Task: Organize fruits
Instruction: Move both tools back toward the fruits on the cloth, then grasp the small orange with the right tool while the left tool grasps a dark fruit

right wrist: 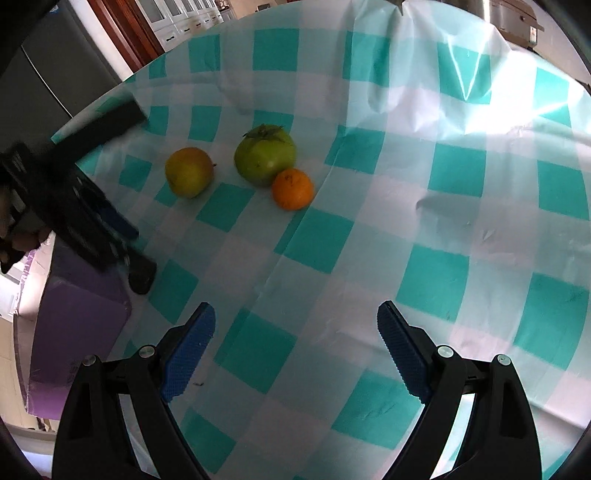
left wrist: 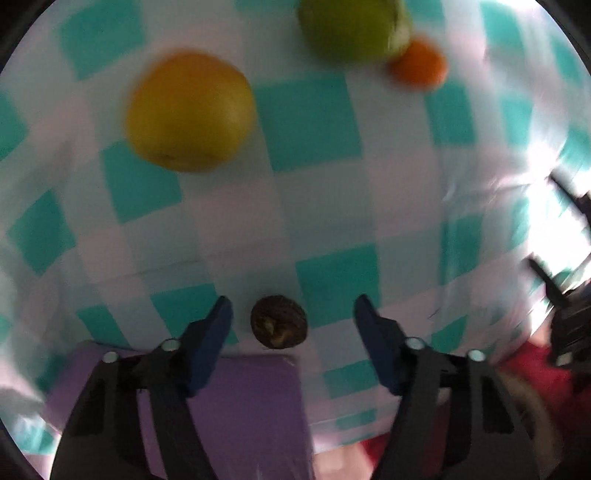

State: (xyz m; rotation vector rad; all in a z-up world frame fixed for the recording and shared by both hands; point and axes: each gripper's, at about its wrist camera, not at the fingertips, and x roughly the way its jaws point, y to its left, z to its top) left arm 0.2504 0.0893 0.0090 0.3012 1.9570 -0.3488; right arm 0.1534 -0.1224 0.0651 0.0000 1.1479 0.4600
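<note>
A yellow-green apple (left wrist: pixel 190 110) (right wrist: pixel 189 171), a big green persimmon-like fruit (left wrist: pixel 351 27) (right wrist: pixel 265 154) and a small orange (left wrist: pixel 419 64) (right wrist: pixel 292 189) lie on the teal-checked tablecloth (right wrist: pixel 369 240). A small dark brown fruit (left wrist: pixel 279 326) lies on the cloth between the open jaws of my left gripper (left wrist: pixel 293 314), untouched by its fingers. My right gripper (right wrist: pixel 297 325) is open and empty over bare cloth, well in front of the fruits. The left gripper (right wrist: pixel 92 229) also shows at the left of the right wrist view.
A purple box (left wrist: pixel 236 413) (right wrist: pixel 77 332) sits at the table's near left edge, under the left gripper. Something red (left wrist: pixel 535 373) lies at the lower right of the left view. A fridge and cabinets (right wrist: pixel 55 74) stand beyond the table.
</note>
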